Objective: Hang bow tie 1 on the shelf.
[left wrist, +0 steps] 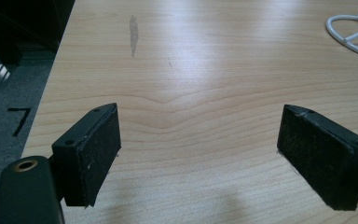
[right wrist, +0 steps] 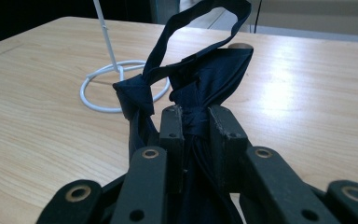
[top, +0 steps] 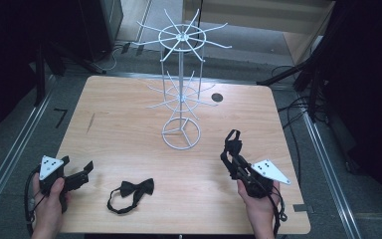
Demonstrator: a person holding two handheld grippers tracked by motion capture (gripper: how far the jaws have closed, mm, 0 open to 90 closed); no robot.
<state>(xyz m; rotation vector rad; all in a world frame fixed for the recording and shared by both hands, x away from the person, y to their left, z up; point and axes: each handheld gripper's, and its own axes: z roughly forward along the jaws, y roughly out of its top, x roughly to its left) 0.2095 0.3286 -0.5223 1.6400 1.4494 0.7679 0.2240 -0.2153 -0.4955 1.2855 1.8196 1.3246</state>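
High view: right claw (top: pixel 233 160) is pinching a dark bow tie (top: pixel 231 144), probably strap-up, just right of the white rack (top: pixel 181 94); left claw (top: pixel 82 172) is resting spread.

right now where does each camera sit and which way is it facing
High view: fixed above the person's side, looking forward and down on the wooden table; both hands, the left claw and the right claw show.
Left gripper view: rides the left claw, looking along its open jaws across bare tabletop.
Right gripper view: rides the right claw, shut on a dark bow tie.
Shared: all three show the white wire display stand, by its ring base.
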